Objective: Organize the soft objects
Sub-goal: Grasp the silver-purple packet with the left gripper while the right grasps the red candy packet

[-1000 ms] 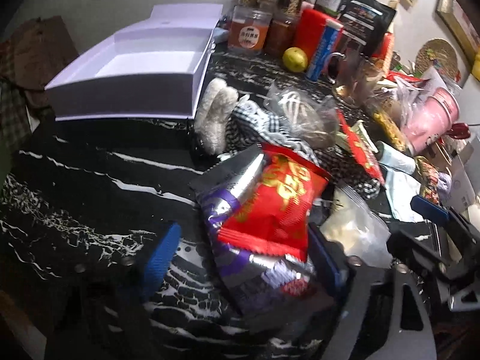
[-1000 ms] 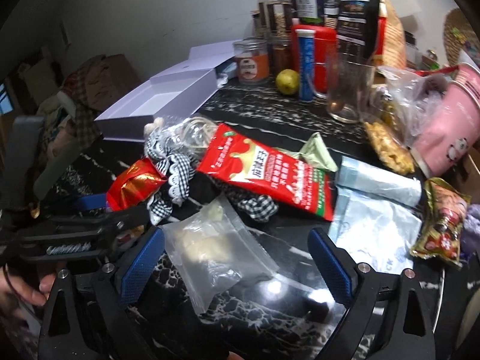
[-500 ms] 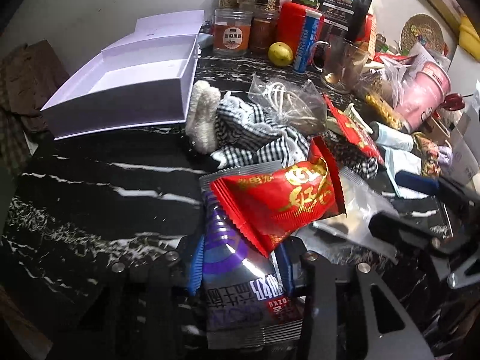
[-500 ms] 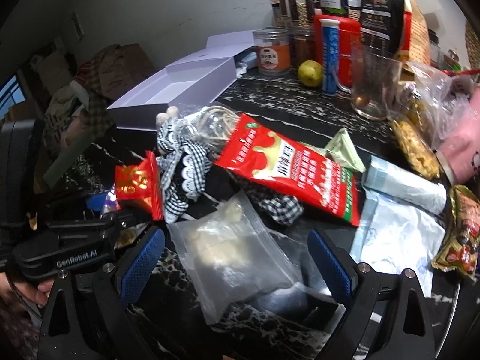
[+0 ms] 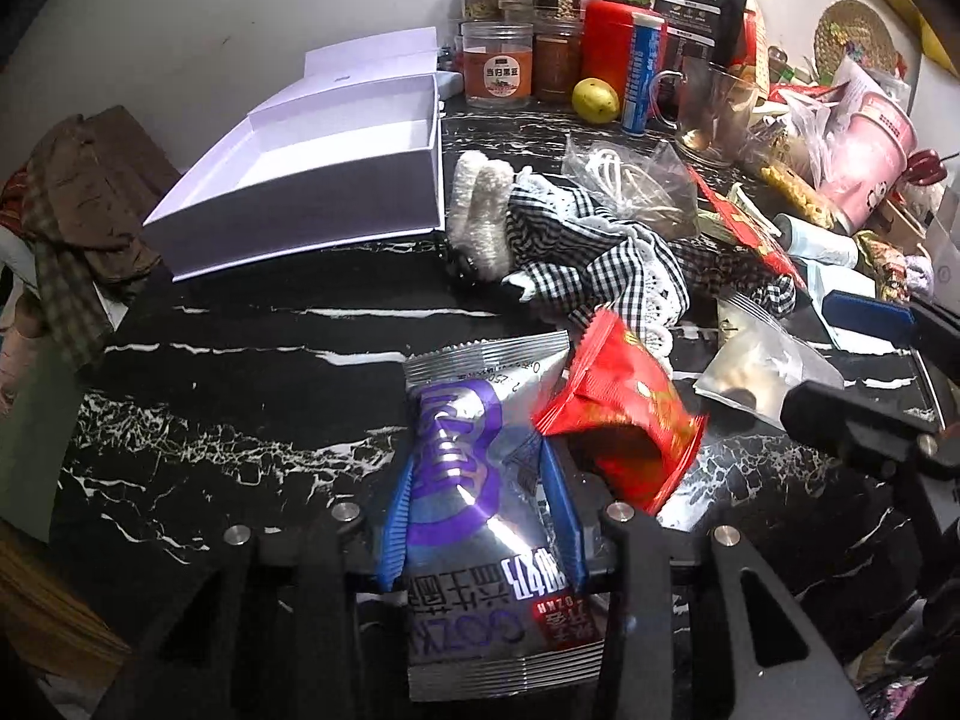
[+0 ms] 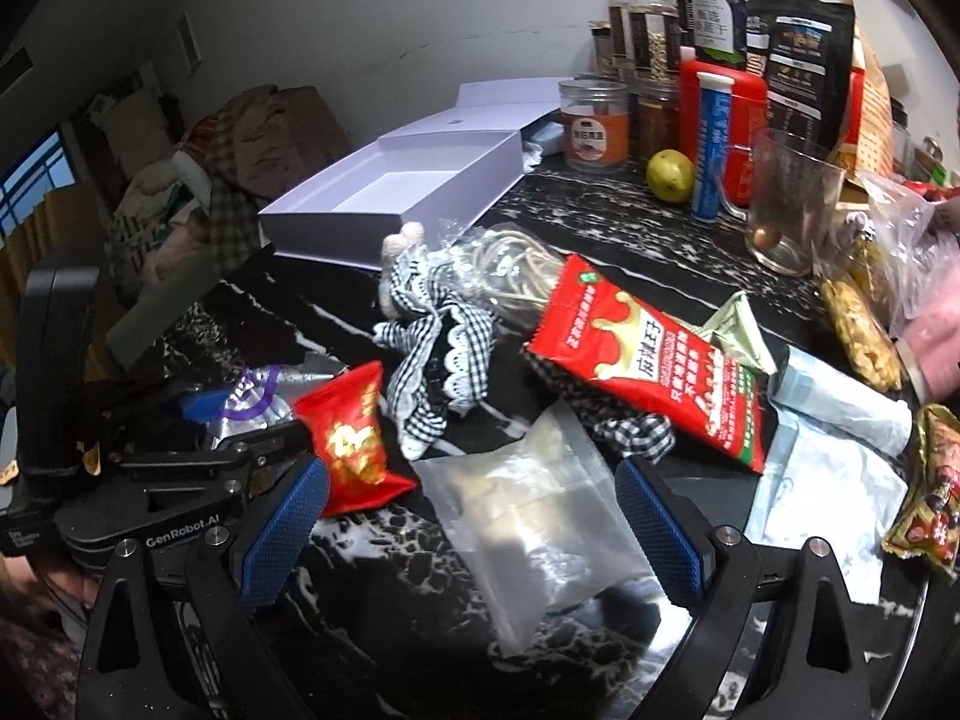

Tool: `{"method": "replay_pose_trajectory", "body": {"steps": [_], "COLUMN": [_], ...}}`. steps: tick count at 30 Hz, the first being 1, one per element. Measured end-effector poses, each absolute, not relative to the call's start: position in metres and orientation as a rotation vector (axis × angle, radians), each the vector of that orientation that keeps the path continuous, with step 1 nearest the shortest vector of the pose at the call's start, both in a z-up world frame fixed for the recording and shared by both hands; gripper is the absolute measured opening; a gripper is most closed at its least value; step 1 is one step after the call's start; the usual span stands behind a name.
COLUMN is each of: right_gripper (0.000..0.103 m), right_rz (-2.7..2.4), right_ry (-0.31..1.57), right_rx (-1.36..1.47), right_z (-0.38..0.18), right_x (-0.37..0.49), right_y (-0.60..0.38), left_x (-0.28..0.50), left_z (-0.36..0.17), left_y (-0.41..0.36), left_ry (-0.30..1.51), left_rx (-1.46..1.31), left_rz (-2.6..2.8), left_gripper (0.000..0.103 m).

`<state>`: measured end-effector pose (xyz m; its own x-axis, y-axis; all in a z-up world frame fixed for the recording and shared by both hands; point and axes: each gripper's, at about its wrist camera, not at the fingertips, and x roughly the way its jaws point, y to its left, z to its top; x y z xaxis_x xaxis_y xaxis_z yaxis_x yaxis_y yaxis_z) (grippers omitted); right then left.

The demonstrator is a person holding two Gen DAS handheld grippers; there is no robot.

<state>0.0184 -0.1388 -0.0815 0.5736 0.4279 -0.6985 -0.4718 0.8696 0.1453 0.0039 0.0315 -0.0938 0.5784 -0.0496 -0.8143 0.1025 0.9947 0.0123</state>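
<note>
My left gripper point(image 5: 480, 510) is shut on a silver and purple snack packet point(image 5: 474, 480), held above the black marble table point(image 5: 240, 360). A small red snack packet point(image 5: 624, 420) leans against its right side, tipping off; it also shows in the right wrist view point(image 6: 351, 438). My right gripper point(image 6: 474, 516) is open over a clear zip bag point(image 6: 540, 522). A black-and-white checked cloth point(image 5: 600, 258) and a white knitted piece point(image 5: 480, 216) lie mid-table. An open white box point(image 5: 324, 180) stands at the back left.
A long red packet point(image 6: 654, 366), a bag of white cord point(image 5: 630, 186), a glass mug point(image 6: 786, 210), jars point(image 5: 498, 66), a lemon point(image 5: 594, 99), a pink cup point(image 5: 870, 144) and wrappers crowd the right and back. Clothes point(image 5: 72, 222) hang off the left.
The left gripper has closed on the silver and purple packet and lifted it back. The red packet has slid off it to the right. The right gripper stays open.
</note>
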Motion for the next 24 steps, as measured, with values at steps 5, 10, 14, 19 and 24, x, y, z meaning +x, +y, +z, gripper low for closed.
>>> {"method": "replay_pose_trajectory", "body": {"steps": [5,10,14,19,24], "right_gripper": [0.094,0.092,0.081,0.07,0.066], "right_rz": [0.565,0.588,0.649,0.732,0.786], "right_ry": [0.784,0.779,0.786,0.829,0.851], "right_rx": [-0.053,-0.063,-0.075,-0.07,-0.122], "right_z": [-0.08,-0.077,-0.077,-0.084,-0.091], "right_x": [0.013,0.008,0.008,0.018,0.025], "right_y": [-0.134,-0.126,-0.116,-0.101,-0.081], "left_x": [0.006,0.013,0.01,0.006,-0.001], "left_z": [-0.098,-0.107,-0.109,-0.108,-0.106], "left_y": [0.037,0.038,0.039,0.045,0.059], "left_ry": [0.955,0.986,0.962,0.954,0.953], "left_rx": [0.013,-0.023,-0.024,-0.052,-0.1], "left_rz": [-0.085,-0.077,-0.081,-0.112,-0.1], "left_gripper": [0.04,0.041,0.041,0.039,0.039]}}
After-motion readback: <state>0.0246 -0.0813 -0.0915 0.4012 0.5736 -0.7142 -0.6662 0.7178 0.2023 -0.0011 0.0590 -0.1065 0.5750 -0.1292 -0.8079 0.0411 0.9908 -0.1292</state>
